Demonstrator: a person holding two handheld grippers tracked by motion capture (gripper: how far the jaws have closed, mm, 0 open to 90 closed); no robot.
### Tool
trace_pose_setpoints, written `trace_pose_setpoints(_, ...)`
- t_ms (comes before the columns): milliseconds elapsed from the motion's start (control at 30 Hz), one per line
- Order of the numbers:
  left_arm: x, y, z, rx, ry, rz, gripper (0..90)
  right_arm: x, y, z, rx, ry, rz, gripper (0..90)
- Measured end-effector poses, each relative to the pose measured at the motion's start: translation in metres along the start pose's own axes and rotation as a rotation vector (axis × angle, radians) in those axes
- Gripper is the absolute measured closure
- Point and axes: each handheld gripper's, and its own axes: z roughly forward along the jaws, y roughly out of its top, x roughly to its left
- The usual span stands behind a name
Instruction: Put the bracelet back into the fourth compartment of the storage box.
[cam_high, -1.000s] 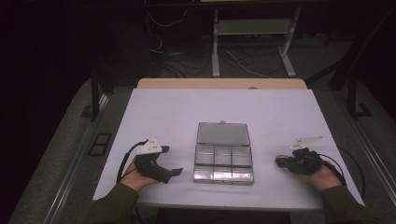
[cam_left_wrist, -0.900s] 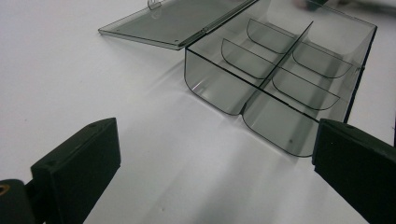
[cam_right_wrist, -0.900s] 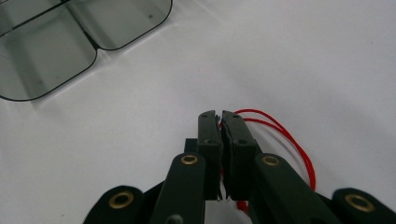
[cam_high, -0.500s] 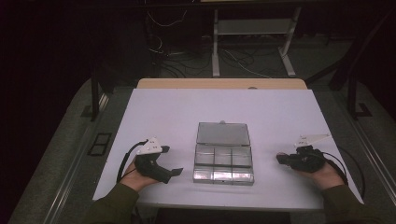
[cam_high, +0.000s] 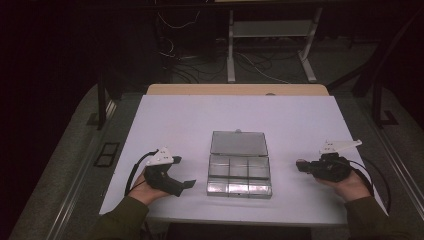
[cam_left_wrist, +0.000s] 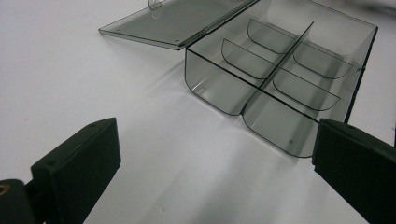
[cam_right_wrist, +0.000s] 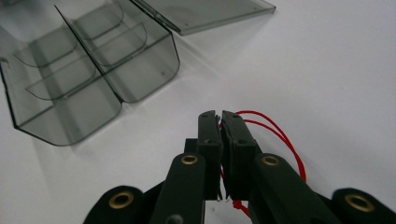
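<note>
A clear plastic compartment box (cam_high: 239, 172) lies open at the front middle of the white table, its lid (cam_high: 238, 143) flat behind it. Its several compartments look empty. My left gripper (cam_high: 187, 186) rests left of the box and points at it; in the left gripper view the left gripper (cam_left_wrist: 217, 154) is open wide, with the box (cam_left_wrist: 210, 88) and lid (cam_left_wrist: 173, 21) ahead. My right gripper (cam_high: 299, 165) sits right of the box. In the right gripper view the right gripper (cam_right_wrist: 219, 116) is shut on a thin red thread (cam_right_wrist: 280, 135) that loops out to its right, short of the box (cam_right_wrist: 93, 79).
The white tabletop (cam_high: 175, 125) spreads bare around the box, with its front edge close to both hands. Behind the table a dark floor holds cables and a metal stand (cam_high: 270, 30).
The right hand has drifted slightly to the right. The left hand and the box have stayed put.
</note>
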Motion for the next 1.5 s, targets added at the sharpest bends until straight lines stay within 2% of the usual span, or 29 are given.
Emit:
trace_pose_setpoints(200, 0.0, 0.0, 0.001, -0.002, 0.0, -0.007, 0.5, 0.004, 0.006, 0.0, -0.019, 0.015, -0.019, 85.6)
trace_pose_setpoints(333, 0.0, 0.0, 0.001, -0.001, 0.0, -0.009, 0.5, 0.008, 0.011, 0.0, -0.032, 0.039, -0.013, 85.6)
trace_pose_setpoints(700, 0.0, 0.0, 0.001, -0.002, 0.0, -0.009, 0.5, 0.021, 0.025, 0.004, -0.068, 0.102, -0.043, 85.6)
trace_pose_setpoints(1500, 0.0, 0.0, 0.001, -0.005, -0.002, -0.009, 0.5, 0.05, 0.053, 0.027, -0.071, 0.185, -0.111, 85.6)
